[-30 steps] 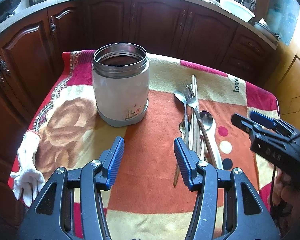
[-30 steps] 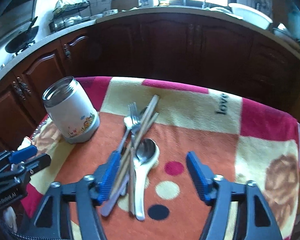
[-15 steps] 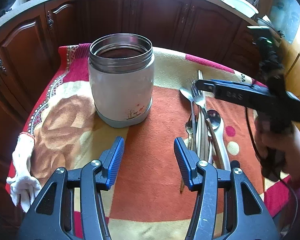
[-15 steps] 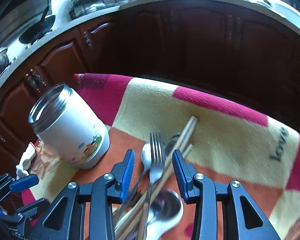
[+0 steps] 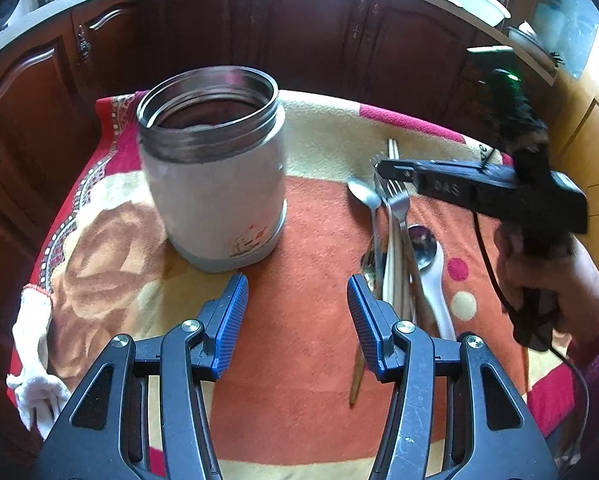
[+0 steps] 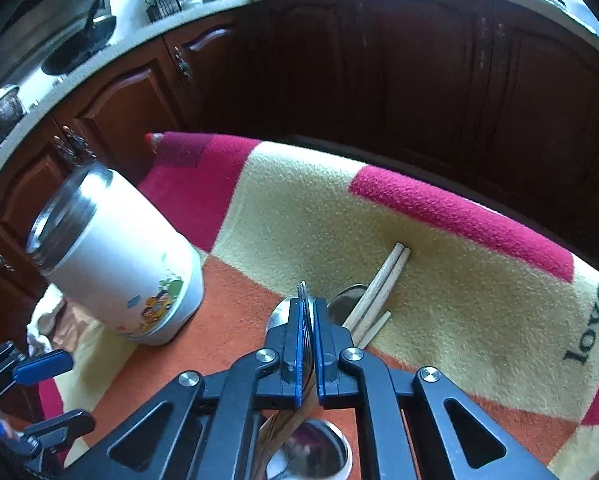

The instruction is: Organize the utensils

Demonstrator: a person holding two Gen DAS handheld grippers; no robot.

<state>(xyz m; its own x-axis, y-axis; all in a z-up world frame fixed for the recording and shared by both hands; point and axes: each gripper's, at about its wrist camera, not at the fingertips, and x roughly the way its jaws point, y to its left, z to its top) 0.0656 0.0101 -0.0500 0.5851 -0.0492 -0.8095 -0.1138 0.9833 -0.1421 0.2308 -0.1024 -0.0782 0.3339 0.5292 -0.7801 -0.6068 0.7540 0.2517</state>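
A white steel-rimmed jar (image 5: 215,184) (image 6: 115,268) stands open and upright on the blanket. To its right lies a pile of utensils (image 5: 395,248): spoons, wooden chopsticks (image 6: 379,284) and a white ladle-spoon (image 5: 439,280). My right gripper (image 6: 308,312) (image 5: 383,170) is over the far end of the pile, its jaws closing on a metal fork (image 6: 302,292) (image 5: 397,200). Both blue pads press the fork's head and the tines stick out past them. My left gripper (image 5: 297,296) (image 6: 55,392) hangs open over the orange patch in front of the jar, holding nothing.
A patterned blanket (image 5: 323,136) covers the small table. A white cloth (image 5: 31,340) hangs off its left edge. Dark wooden cabinets (image 6: 379,80) curve round the far side. A person's hand (image 5: 539,272) holds the right gripper at the table's right.
The right gripper moved forward over the fork end of the pile and its jaws came together on the fork. The left gripper edged closer to the jar, still open.
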